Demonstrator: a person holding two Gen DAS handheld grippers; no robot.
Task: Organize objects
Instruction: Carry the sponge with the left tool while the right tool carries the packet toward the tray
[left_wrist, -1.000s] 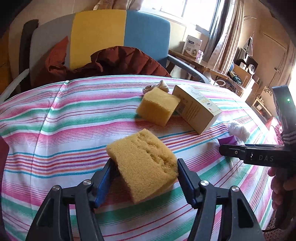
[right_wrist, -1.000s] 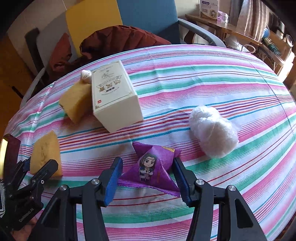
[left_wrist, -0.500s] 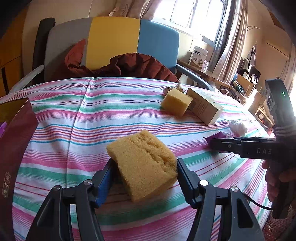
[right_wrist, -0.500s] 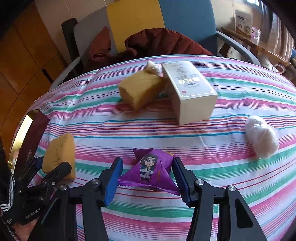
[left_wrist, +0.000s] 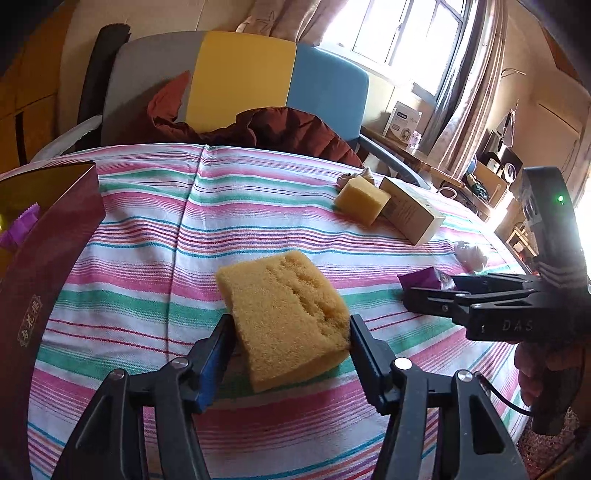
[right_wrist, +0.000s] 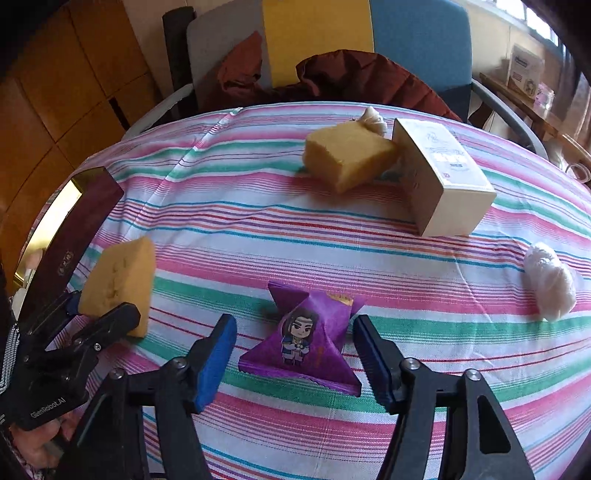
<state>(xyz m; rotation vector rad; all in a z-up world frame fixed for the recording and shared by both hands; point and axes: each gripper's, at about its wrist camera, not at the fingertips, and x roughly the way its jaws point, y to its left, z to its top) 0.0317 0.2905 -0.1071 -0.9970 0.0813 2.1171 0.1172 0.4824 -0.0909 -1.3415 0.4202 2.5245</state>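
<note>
My left gripper (left_wrist: 290, 347) is shut on a yellow sponge (left_wrist: 286, 315) and holds it above the striped tablecloth; the sponge also shows in the right wrist view (right_wrist: 120, 280). My right gripper (right_wrist: 295, 354) is shut on a purple snack packet (right_wrist: 306, 338) with a cartoon figure on it; the packet also shows in the left wrist view (left_wrist: 424, 277). A dark red box (left_wrist: 44, 251) with a gold inside stands at the left, and something purple lies in it. The box also shows in the right wrist view (right_wrist: 70, 232).
A second yellow sponge (right_wrist: 349, 155), a cream carton (right_wrist: 441, 177), a small cloth bundle (right_wrist: 375, 118) and a white plastic ball (right_wrist: 550, 284) lie on the far side of the table (right_wrist: 258, 221). A chair with a dark red jacket (left_wrist: 258, 125) stands behind the table.
Both grippers have moved left with their loads. The dark red box has come into view at the left. The carton and second sponge now look farther off to the right.
</note>
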